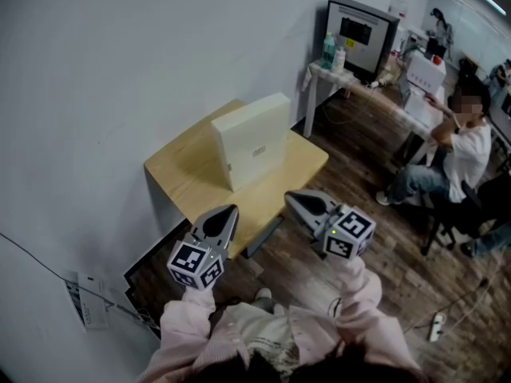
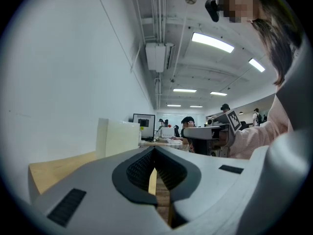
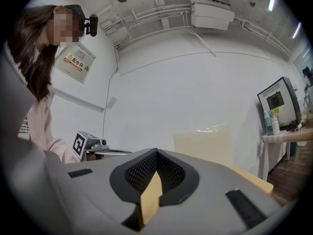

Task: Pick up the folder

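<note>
Two hand-held grippers point level at a small wooden bench (image 1: 180,174) that stands against a white wall on the left. The left hand-held gripper (image 1: 232,210) sits at the near edge of the bench. Its jaws are pressed fully together, the dark ribbed pads meet in one seam, and nothing is caught between them. The right hand-held gripper (image 1: 288,195) is just to the right of it, over the near right edge of the bench. Its jaws are likewise closed tight and hold nothing. Each is carried by an arm in a pink sleeve (image 1: 357,294).

The folder (image 1: 251,138) is a thick, cream, box-like one. It stands upright on the bench toward its far side, ahead of the two grippers and apart from both. Neither gripper touches it.

Farther off, on the right, a person in a white shirt (image 1: 463,146) sits at a long desk (image 1: 375,94). A dark monitor (image 1: 361,34) and a couple of bottles (image 1: 329,50) stand at that desk's far end. A white power strip (image 1: 437,325) lies on the wooden floor (image 1: 319,266) at the near right.
</note>
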The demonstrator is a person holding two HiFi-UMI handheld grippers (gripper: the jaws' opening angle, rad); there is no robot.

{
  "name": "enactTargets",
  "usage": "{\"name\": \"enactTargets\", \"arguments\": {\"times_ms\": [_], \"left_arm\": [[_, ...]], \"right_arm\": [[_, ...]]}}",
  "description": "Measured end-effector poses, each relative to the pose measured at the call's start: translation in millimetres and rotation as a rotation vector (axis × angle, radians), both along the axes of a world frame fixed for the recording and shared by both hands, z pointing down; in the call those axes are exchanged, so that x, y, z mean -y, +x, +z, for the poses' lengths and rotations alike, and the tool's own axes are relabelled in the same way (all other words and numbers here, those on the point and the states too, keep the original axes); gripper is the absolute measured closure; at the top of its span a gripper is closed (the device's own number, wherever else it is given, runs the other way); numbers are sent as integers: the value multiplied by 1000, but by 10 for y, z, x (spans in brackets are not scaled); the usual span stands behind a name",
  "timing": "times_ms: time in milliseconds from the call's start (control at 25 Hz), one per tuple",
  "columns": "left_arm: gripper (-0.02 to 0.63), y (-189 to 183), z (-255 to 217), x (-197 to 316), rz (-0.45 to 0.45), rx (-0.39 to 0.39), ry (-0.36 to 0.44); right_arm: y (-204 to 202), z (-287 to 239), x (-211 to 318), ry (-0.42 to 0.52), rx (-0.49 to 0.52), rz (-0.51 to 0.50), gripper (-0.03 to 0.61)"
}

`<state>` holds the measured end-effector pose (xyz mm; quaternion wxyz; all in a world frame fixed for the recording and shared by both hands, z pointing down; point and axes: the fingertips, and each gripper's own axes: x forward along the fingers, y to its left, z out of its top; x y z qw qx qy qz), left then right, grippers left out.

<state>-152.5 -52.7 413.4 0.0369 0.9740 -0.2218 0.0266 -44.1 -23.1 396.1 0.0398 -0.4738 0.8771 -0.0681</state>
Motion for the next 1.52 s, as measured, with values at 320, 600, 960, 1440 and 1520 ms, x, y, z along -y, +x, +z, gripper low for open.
{"name": "enactTargets", "arguments": {"times_ms": [320, 600, 960, 1440, 1520], "left_arm": [[618, 127, 52, 281, 16, -8, -27], [618, 208, 116, 470, 41, -18, -39], [618, 332, 184, 609, 84, -21, -52], [618, 438, 232, 829, 24, -9, -57], [618, 473, 258, 874, -3, -10, -64]], "right_arm": [[124, 40, 242, -25, 3, 19, 583], [156, 97, 400, -38, -6, 39, 583], [254, 37, 623, -25, -9, 83, 583], [464, 217, 851, -62, 10, 56, 583], [519, 271, 907, -79, 7, 30, 583]]}}
